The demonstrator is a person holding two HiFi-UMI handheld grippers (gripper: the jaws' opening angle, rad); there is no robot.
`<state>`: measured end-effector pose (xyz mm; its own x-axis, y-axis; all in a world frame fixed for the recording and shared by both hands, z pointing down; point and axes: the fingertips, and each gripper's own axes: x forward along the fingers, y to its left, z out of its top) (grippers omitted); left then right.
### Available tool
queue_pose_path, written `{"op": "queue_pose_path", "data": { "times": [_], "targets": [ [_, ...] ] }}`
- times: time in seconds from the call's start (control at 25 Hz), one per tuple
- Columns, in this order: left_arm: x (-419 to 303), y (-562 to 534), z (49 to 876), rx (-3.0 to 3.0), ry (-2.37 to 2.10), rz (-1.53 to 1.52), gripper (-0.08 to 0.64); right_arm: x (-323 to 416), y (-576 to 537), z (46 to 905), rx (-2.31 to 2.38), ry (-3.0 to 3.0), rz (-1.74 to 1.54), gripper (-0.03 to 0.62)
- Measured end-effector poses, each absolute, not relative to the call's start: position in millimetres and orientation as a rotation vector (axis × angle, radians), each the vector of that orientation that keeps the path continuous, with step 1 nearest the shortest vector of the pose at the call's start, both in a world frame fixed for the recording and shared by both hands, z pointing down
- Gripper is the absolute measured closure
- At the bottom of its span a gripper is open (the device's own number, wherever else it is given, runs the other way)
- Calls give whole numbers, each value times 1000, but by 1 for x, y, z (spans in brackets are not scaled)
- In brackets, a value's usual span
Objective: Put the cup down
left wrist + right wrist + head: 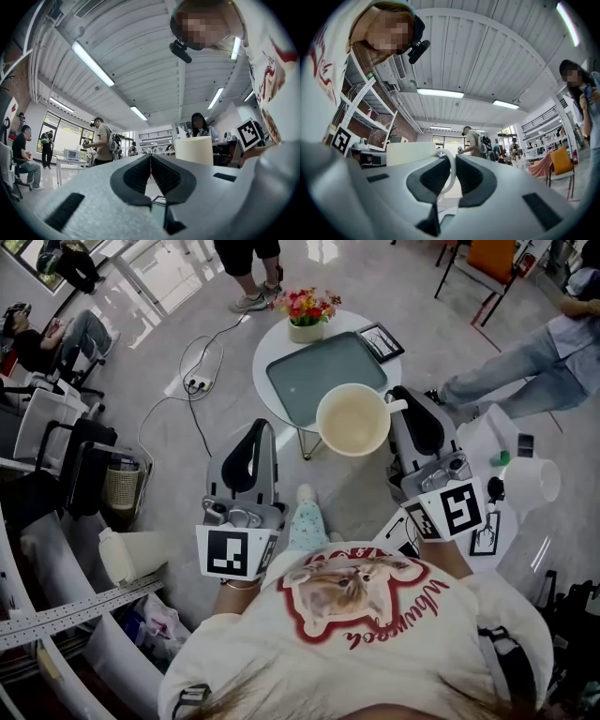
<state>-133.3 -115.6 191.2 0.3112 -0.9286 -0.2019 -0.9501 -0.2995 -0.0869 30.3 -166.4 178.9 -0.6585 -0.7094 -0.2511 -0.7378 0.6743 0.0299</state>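
Right hand-held gripper [405, 407] is pinching the cream cup [353, 420] by its handle. The cup is upright, mouth up, held in the air over the near right edge of the round white counter [267, 345] and the near corner of the grey tray [309, 376]. Left hand-held gripper [255, 432] has its jaws pressed together with nothing between them; it sits left of the cup, over the floor. A flower pot [305, 315] is at the counter's far edge.

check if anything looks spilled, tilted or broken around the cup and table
Nothing stands out. The cup is held upright by its handle in the right gripper, looks empty, and the tray on the round table shows no spill.
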Motion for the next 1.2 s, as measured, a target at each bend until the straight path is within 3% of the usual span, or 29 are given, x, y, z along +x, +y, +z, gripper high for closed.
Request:
{"op": "queue_pose_path", "data": {
  "times": [0.68, 1.2],
  "targets": [
    [-186, -265, 190, -2500, 1503, 145, 545, -15, -289, 173, -1357, 2504, 237, 541],
    [-173, -311, 217, -2588, 1479, 132, 545, -3, -333, 194, -1421, 2510, 219, 541]
  ]
}}
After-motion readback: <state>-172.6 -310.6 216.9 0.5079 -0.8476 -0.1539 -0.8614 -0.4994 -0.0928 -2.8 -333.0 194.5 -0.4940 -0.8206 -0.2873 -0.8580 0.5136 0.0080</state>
